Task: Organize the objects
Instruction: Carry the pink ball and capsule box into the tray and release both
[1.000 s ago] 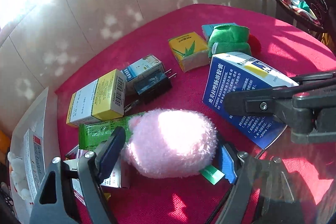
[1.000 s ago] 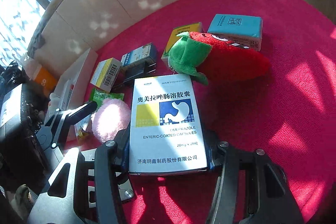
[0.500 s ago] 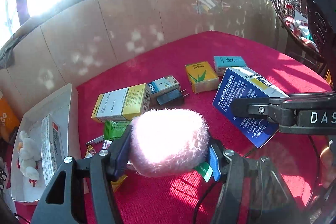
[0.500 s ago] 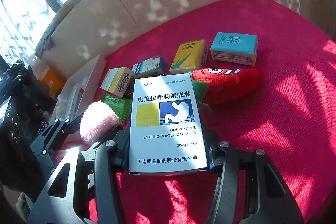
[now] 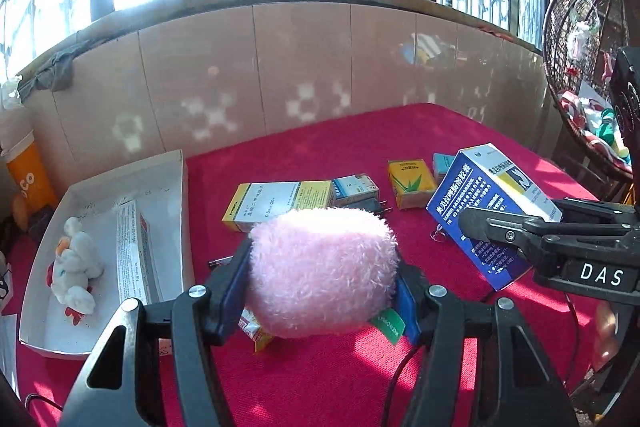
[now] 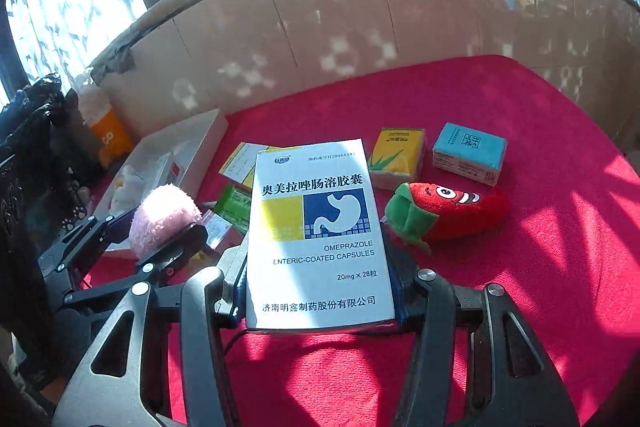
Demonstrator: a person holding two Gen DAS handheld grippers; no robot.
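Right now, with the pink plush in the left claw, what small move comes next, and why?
Probably carry the pink plush leftward over the white tray: the left claw grips it clear of the red cloth, and the tray already holds a white plush toy.

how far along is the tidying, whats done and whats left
Done: the white tray already holds a toothpaste box and a small white plush. In hand: the left gripper grips the pink plush, and the right gripper grips the omeprazole box. Left on the red cloth: strawberry plush, blue tissue pack, yellow tissue pack, other boxes.
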